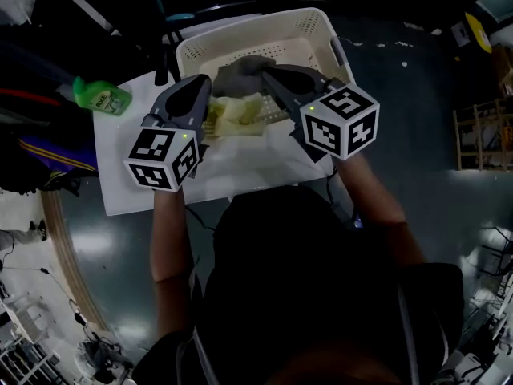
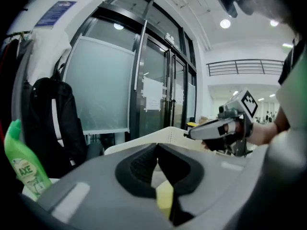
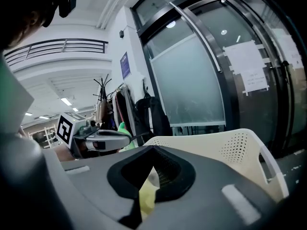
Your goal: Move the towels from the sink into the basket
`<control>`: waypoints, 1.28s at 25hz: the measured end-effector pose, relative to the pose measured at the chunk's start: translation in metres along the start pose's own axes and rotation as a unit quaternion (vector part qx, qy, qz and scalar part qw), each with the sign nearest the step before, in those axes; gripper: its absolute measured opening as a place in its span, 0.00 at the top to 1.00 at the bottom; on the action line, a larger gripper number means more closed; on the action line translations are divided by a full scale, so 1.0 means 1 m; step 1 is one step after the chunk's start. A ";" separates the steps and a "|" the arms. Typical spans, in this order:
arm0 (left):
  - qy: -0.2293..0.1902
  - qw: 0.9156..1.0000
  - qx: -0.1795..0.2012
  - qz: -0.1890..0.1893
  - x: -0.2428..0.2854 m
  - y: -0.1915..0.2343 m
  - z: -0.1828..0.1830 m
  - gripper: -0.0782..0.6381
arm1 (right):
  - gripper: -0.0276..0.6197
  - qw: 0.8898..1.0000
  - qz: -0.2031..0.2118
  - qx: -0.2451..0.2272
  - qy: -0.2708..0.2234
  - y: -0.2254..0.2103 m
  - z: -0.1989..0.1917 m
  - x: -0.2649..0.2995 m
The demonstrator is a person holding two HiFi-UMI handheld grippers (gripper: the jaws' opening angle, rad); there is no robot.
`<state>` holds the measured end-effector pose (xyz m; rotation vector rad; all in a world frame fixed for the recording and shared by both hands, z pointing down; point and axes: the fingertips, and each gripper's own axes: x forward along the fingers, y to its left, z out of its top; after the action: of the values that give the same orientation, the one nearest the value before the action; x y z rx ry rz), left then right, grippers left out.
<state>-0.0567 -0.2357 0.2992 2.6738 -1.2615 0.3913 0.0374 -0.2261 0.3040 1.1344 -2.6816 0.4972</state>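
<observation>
A yellow towel (image 1: 240, 115) is stretched between my two grippers at the near rim of the cream basket (image 1: 321, 24). My left gripper (image 1: 206, 95) is shut on the towel's left end. In the left gripper view its jaws (image 2: 157, 145) meet at the tips, with the yellow towel (image 2: 164, 198) pinched lower down. My right gripper (image 1: 269, 77) is shut on the other end, and the right gripper view shows the yellow towel (image 3: 146, 195) clamped behind its tips (image 3: 152, 148). A grey towel (image 1: 240, 68) lies inside the basket.
A white worktop (image 1: 128, 184) carries the basket, and a green dish-soap bottle (image 1: 103, 96) stands at its far left corner. Behind it, a black backpack (image 2: 53, 123) hangs beside glass doors. Dark floor surrounds the table.
</observation>
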 end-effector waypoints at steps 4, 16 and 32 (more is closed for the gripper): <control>-0.006 0.999 -0.024 0.028 -0.023 0.013 -0.009 0.88 | 0.97 1.000 0.025 -0.009 0.003 0.018 0.000 0.013; -0.012 0.994 -0.058 0.087 -0.073 0.030 -0.030 0.88 | 0.97 0.995 0.095 -0.031 0.016 0.067 -0.002 0.042; 0.001 0.990 -0.087 0.115 -0.096 0.030 -0.057 0.88 | 0.97 0.986 0.155 -0.041 0.043 0.112 -0.024 0.061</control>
<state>-0.1482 -0.1702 0.3255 2.3929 -1.5328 0.2959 -0.0853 -0.1845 0.3184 0.6595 -2.7856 0.4657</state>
